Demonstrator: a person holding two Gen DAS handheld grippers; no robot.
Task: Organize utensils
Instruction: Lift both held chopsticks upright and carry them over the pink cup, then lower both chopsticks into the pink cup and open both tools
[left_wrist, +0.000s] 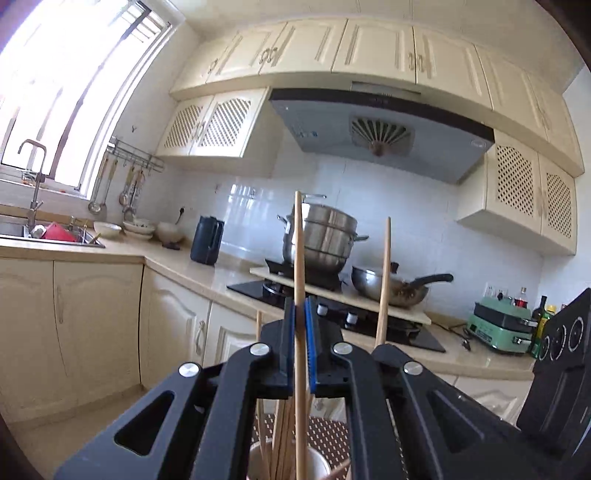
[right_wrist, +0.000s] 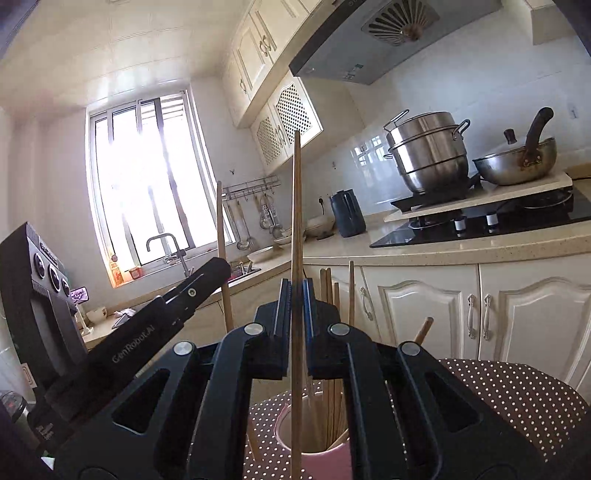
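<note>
My left gripper (left_wrist: 300, 314) is shut on a wooden chopstick (left_wrist: 298, 258) that stands upright between its blue pads. My right gripper (right_wrist: 295, 295) is shut on another upright wooden chopstick (right_wrist: 296, 206). Below both grippers a pale cup (right_wrist: 321, 461) holds several more chopsticks (right_wrist: 332, 369); it also shows in the left wrist view (left_wrist: 317, 463). The cup stands on a brown polka-dot surface (right_wrist: 517, 391). The right gripper's chopstick (left_wrist: 384, 280) shows in the left view, and the left gripper's body (right_wrist: 155, 332) shows at the left in the right view.
A kitchen counter (left_wrist: 207, 269) runs behind, with a stove (left_wrist: 332, 306) carrying a steel steamer pot (left_wrist: 321, 236) and a wok (left_wrist: 391, 288). A dark kettle (left_wrist: 207, 240), a sink with a tap (left_wrist: 33, 192), hanging ladles (left_wrist: 129, 184) and a green appliance (left_wrist: 498, 328) stand along it.
</note>
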